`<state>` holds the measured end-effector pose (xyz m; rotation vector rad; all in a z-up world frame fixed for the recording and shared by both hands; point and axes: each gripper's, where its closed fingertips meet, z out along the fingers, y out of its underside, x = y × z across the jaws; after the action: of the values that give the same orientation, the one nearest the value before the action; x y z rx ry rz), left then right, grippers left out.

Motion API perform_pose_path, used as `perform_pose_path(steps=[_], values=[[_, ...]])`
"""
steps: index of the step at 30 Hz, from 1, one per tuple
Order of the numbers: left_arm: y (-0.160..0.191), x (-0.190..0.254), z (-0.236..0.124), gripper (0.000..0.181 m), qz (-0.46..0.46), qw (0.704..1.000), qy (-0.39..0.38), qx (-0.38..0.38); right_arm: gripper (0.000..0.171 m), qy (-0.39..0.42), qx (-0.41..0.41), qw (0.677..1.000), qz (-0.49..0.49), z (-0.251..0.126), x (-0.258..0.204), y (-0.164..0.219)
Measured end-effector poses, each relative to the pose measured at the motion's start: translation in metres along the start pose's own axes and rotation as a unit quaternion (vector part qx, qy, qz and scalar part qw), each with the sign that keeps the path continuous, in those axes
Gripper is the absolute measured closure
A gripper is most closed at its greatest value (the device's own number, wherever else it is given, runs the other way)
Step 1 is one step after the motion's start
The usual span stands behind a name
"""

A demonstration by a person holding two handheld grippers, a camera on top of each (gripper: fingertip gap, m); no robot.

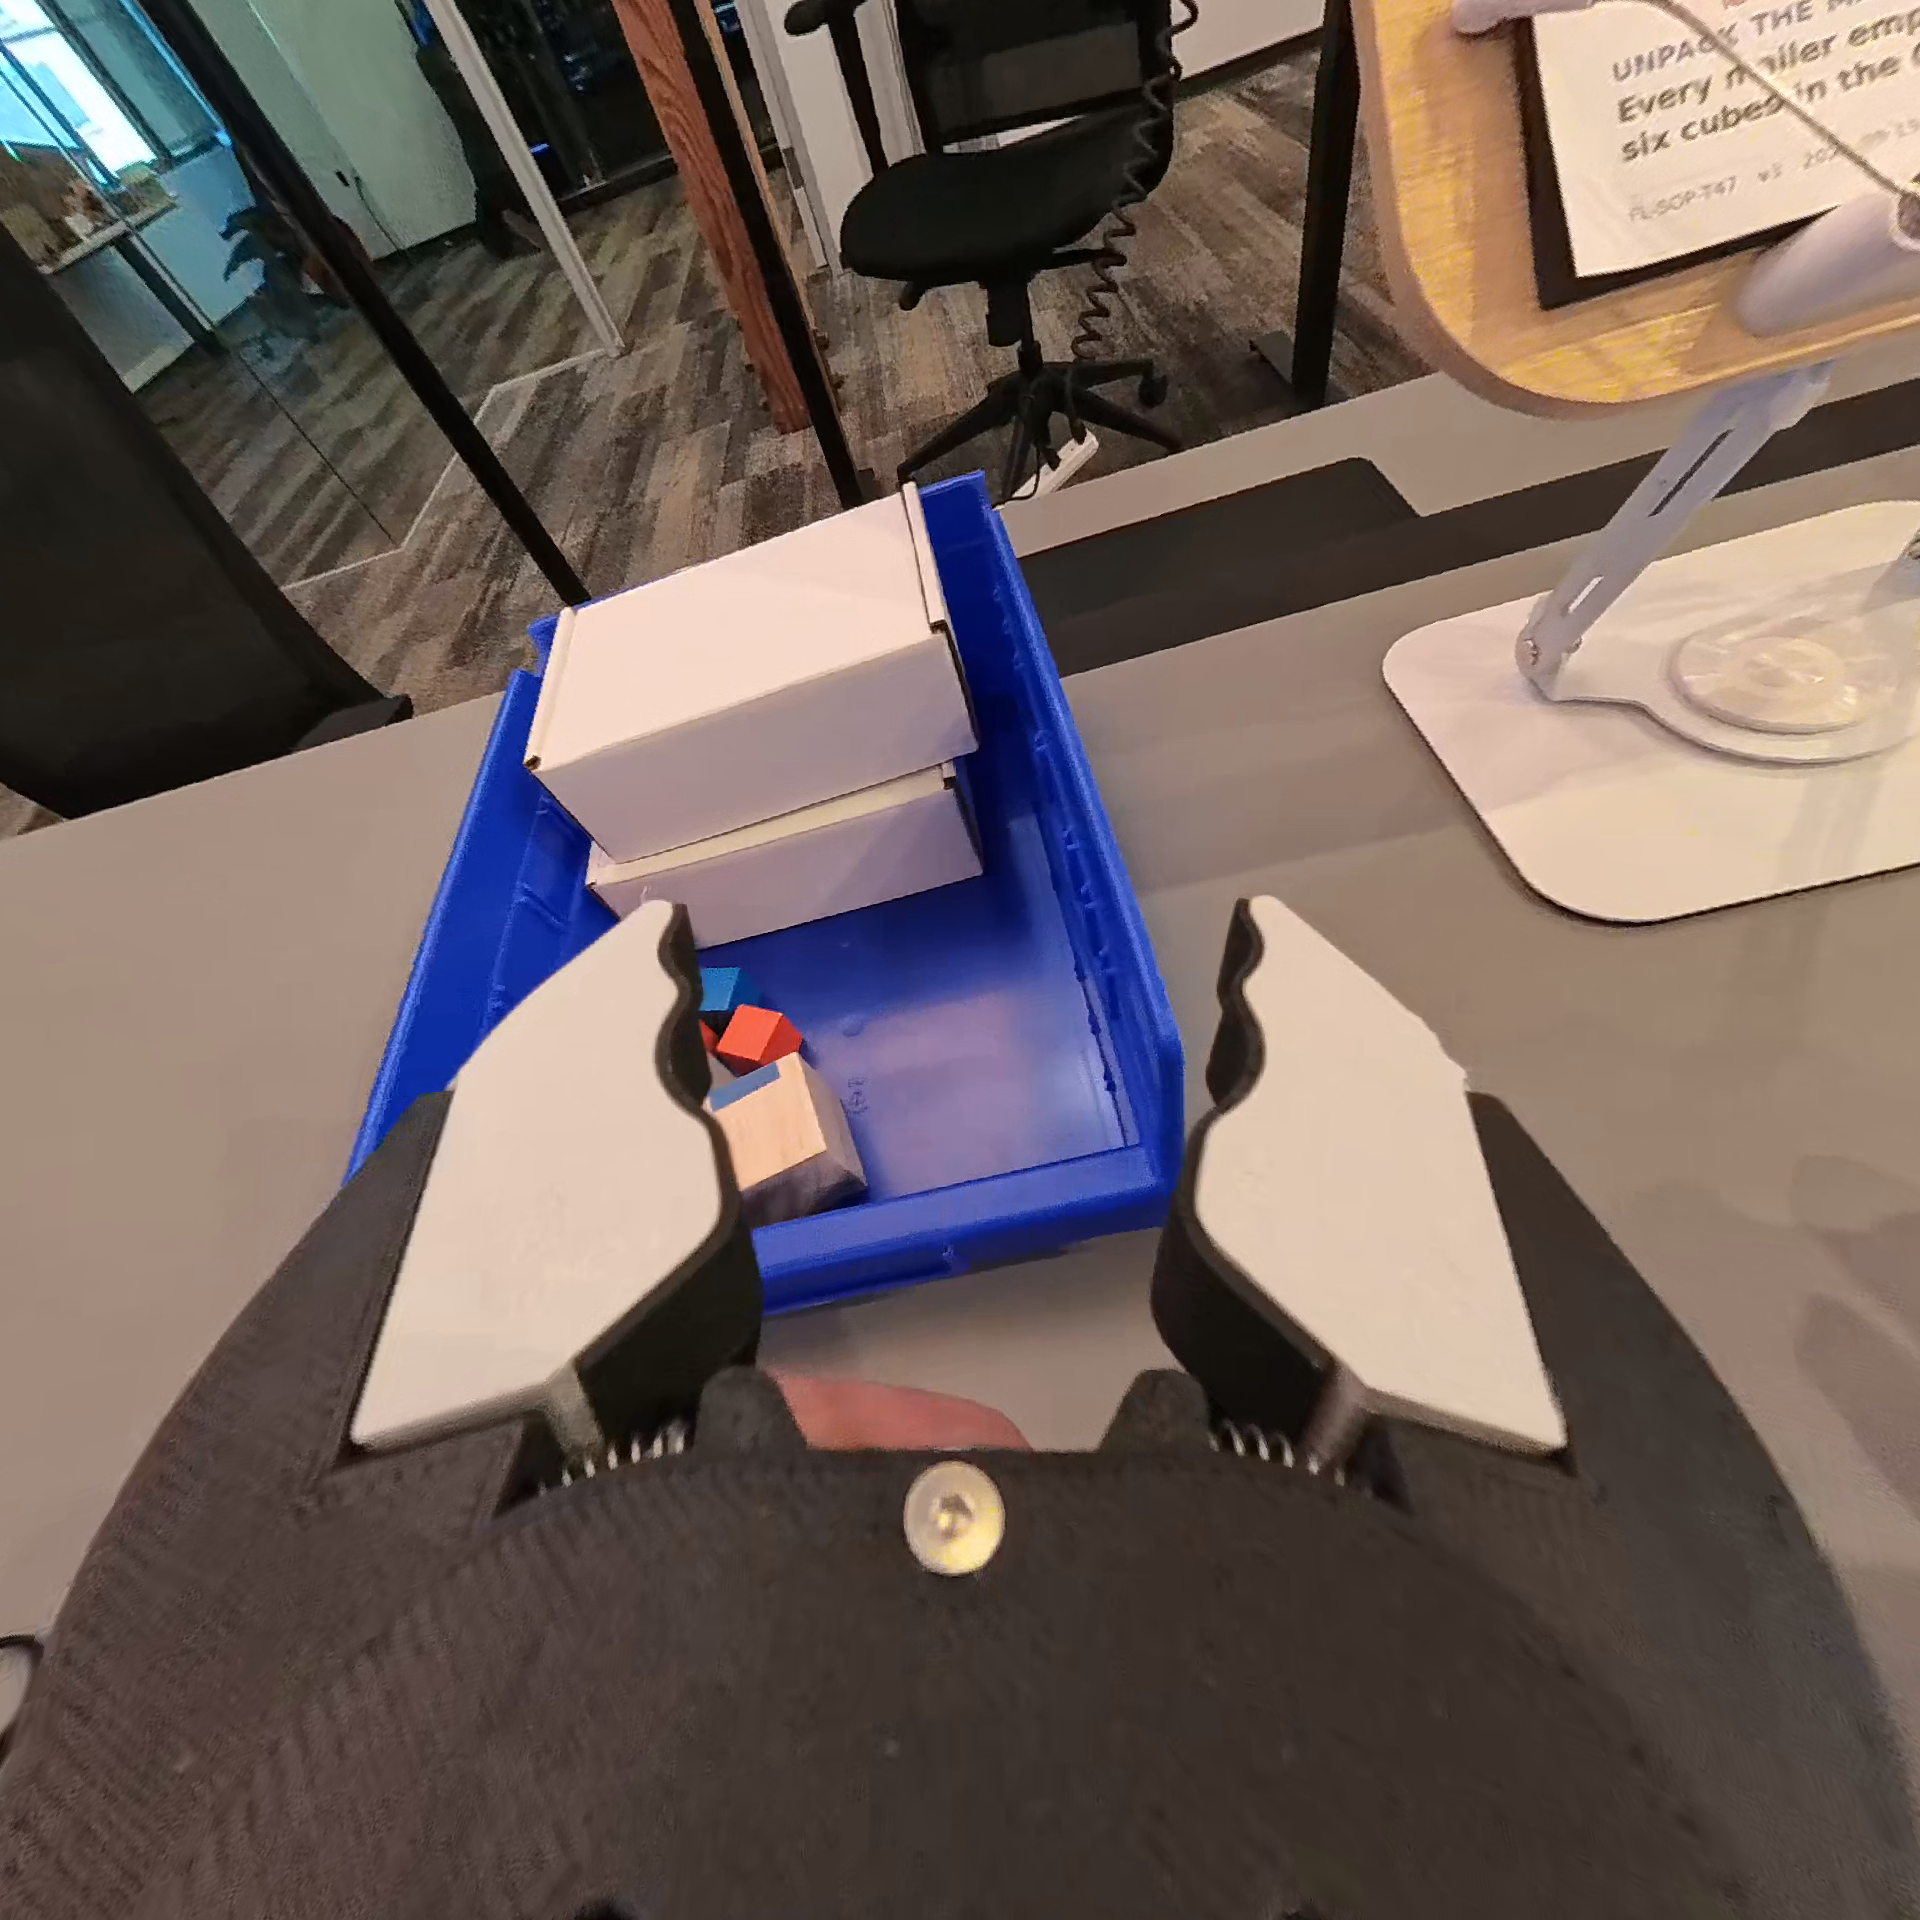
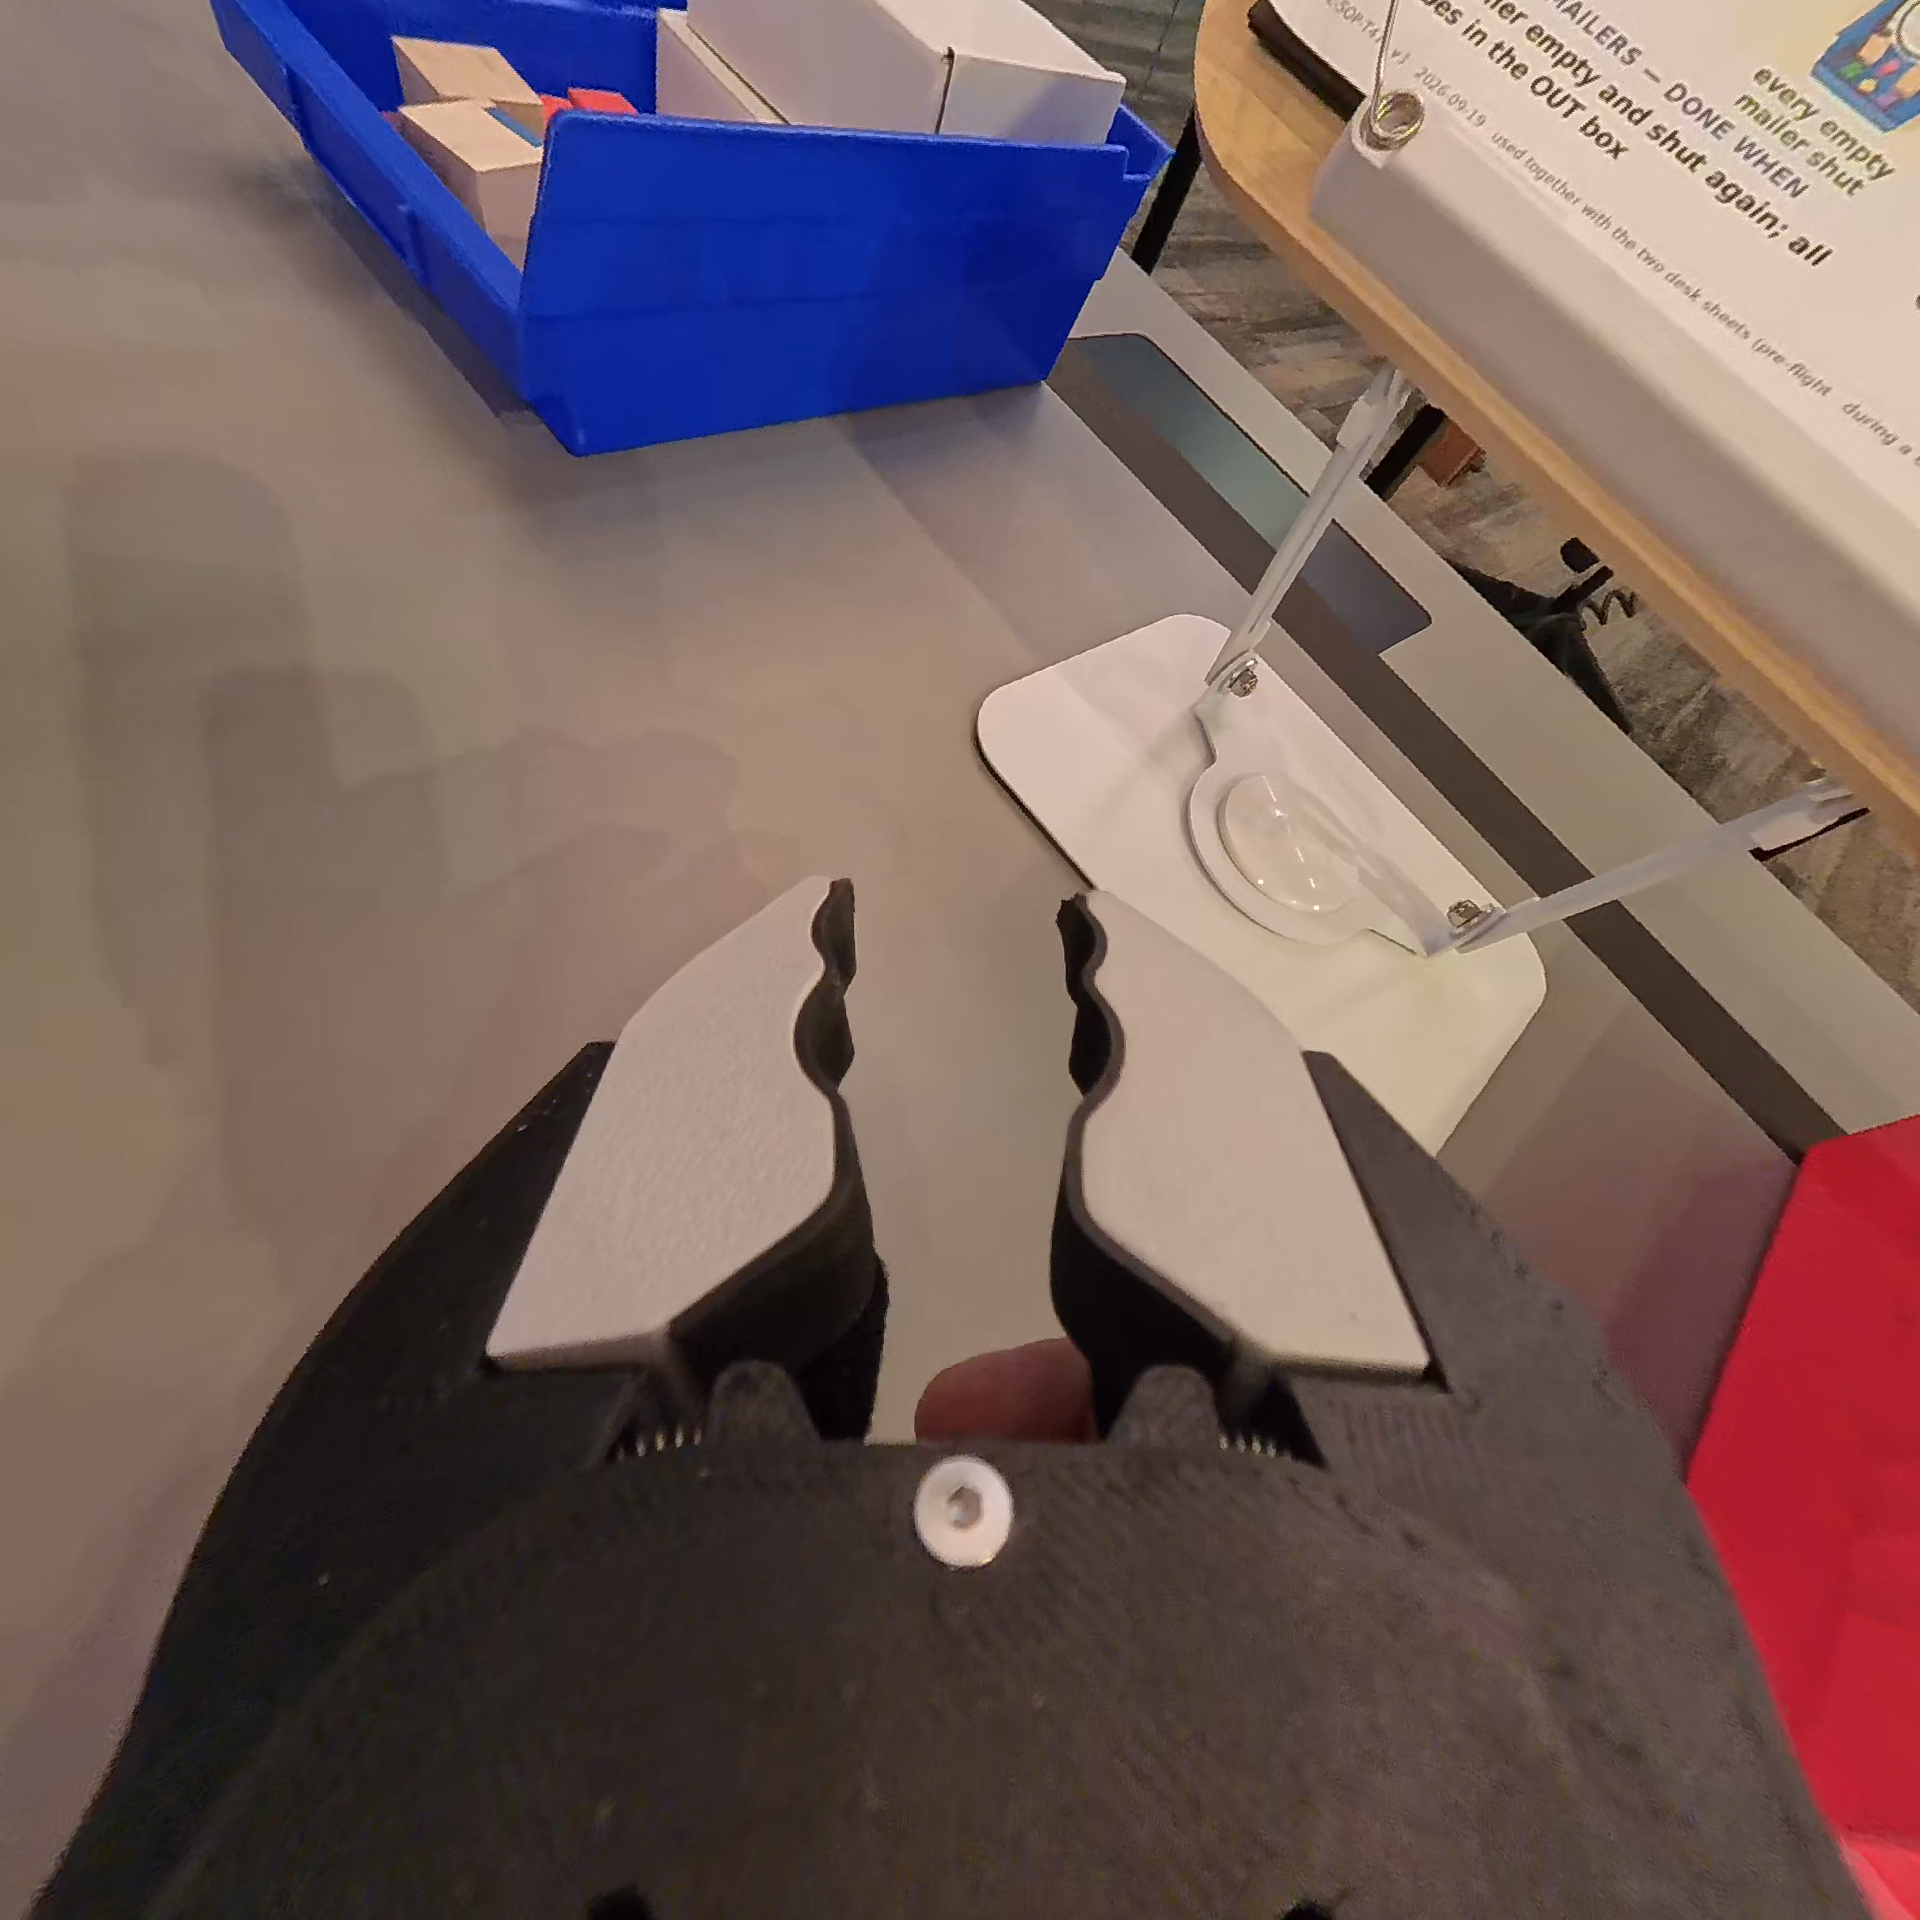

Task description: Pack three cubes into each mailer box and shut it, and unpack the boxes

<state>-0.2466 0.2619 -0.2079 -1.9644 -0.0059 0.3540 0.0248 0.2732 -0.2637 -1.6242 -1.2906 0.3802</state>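
A blue bin (image 1: 1081,831) stands on the grey table. In it two white shut mailer boxes are stacked, the upper one (image 1: 748,665) on the lower one (image 1: 821,873). Cubes lie in the bin's near left corner: a wooden cube (image 1: 784,1138), a red cube (image 1: 753,1034) and a blue cube (image 1: 724,985), partly hidden by my finger. My left gripper (image 1: 961,930) is open and empty, above the bin's near end. My right gripper (image 2: 956,904) is open and empty over bare table, right of the bin (image 2: 790,281). The boxes (image 2: 914,62) and wooden cubes (image 2: 473,135) show there too.
A white stand base (image 1: 1662,769) sits on the table right of the bin, carrying a wooden board with a printed sheet (image 1: 1714,135); it shows in the right wrist view (image 2: 1247,831). A red container (image 2: 1829,1455) lies at the right edge. An office chair (image 1: 997,208) stands beyond the table. From my left tips it is roughly 12 centimeters to the wooden cube (image 1: 784,1138); from my right, 35 centimeters. Seen from the right wrist view (image 2: 480,153) as well.
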Motion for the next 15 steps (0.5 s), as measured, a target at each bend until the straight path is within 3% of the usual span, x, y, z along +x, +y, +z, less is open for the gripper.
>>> perform_pose_path(steps=[15], values=[[0.020, -0.017, 0.002, 0.091, -0.015, 1.000, -0.010, -0.022, 0.132, -0.014, -0.008, 1.000, 0.004, 0.007, -0.003, -0.001]])
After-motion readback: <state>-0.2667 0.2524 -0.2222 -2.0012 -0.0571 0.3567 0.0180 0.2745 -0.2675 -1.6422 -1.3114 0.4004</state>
